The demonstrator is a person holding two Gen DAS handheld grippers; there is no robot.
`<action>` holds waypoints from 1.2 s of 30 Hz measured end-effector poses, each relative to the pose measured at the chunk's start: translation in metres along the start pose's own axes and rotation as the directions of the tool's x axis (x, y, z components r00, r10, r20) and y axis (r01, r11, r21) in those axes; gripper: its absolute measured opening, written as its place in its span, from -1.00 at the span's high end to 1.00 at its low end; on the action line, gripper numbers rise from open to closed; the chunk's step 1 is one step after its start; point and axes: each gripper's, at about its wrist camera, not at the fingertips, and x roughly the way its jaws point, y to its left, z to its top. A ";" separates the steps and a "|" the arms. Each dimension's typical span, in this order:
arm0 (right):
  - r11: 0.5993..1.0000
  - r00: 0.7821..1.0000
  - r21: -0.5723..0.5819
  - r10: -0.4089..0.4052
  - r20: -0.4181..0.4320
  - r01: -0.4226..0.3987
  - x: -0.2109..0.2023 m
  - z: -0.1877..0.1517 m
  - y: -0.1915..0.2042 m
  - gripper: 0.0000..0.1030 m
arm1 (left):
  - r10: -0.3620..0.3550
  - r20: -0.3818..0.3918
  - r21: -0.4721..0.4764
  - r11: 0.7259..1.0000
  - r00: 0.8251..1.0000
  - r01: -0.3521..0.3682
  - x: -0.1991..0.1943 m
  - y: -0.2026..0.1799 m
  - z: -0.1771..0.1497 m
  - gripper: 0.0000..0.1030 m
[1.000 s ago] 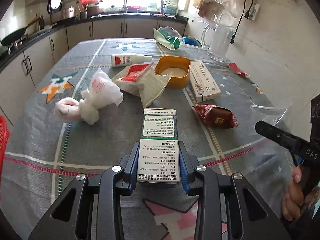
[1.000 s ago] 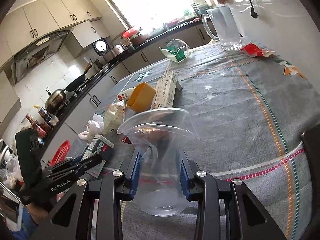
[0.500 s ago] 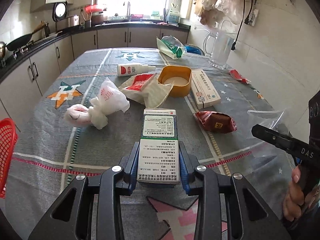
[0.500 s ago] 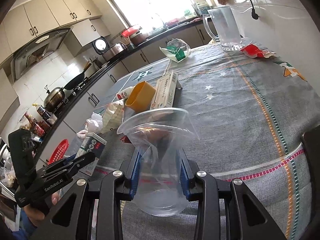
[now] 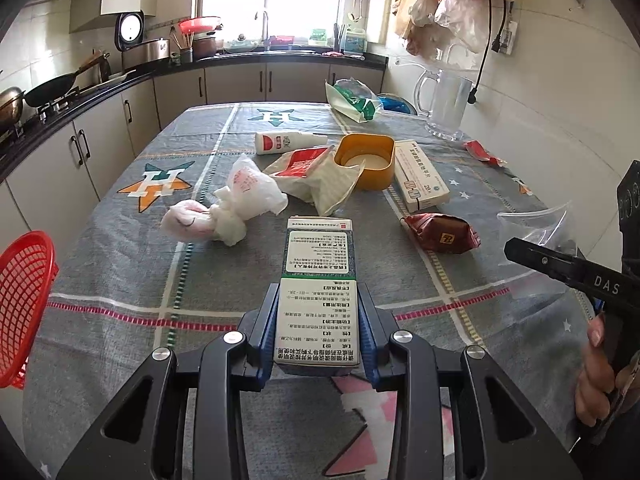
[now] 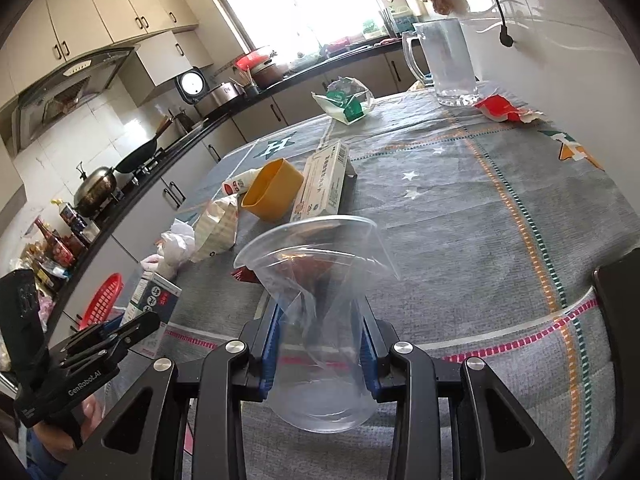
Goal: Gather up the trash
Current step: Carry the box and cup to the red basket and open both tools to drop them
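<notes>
Left claw [image 5: 319, 330] clenched on a green-and-white medicine box [image 5: 319, 276], held above the near part of the surface [image 5: 120, 272]. Right claw [image 6: 320, 338] clenched on a crumpled clear plastic cup [image 6: 316, 296]. Farther off lie a brown snack wrapper [image 5: 442, 233], a yellow tub [image 5: 366, 160] and tissue wads [image 5: 224, 216]; a red basket [image 5: 22, 300] stands at left.

Red basket [image 5: 24, 304] cut by edge

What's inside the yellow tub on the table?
In the left view the yellow tub shows only a pale, flat, whitish bottom or filling. Its near wall hides the front of the inside, and the crumpled paper bag overlaps its rim.
</notes>
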 end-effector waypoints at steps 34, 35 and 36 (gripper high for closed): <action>0.990 0.993 -0.126 0.053 -0.110 -0.067 0.026 -0.013 0.079 0.27 | 0.021 0.045 -0.073 0.997 0.999 -0.017 -0.021 0.039 -0.010 0.35; 0.989 0.992 -0.128 0.054 -0.111 -0.069 0.027 -0.013 0.080 0.27 | 0.022 0.047 -0.077 0.997 0.999 -0.018 -0.022 0.041 -0.010 0.35; 0.989 0.992 -0.129 0.056 -0.113 -0.070 0.027 -0.013 0.082 0.27 | 0.023 0.049 -0.081 0.997 0.999 -0.019 -0.023 0.043 -0.010 0.35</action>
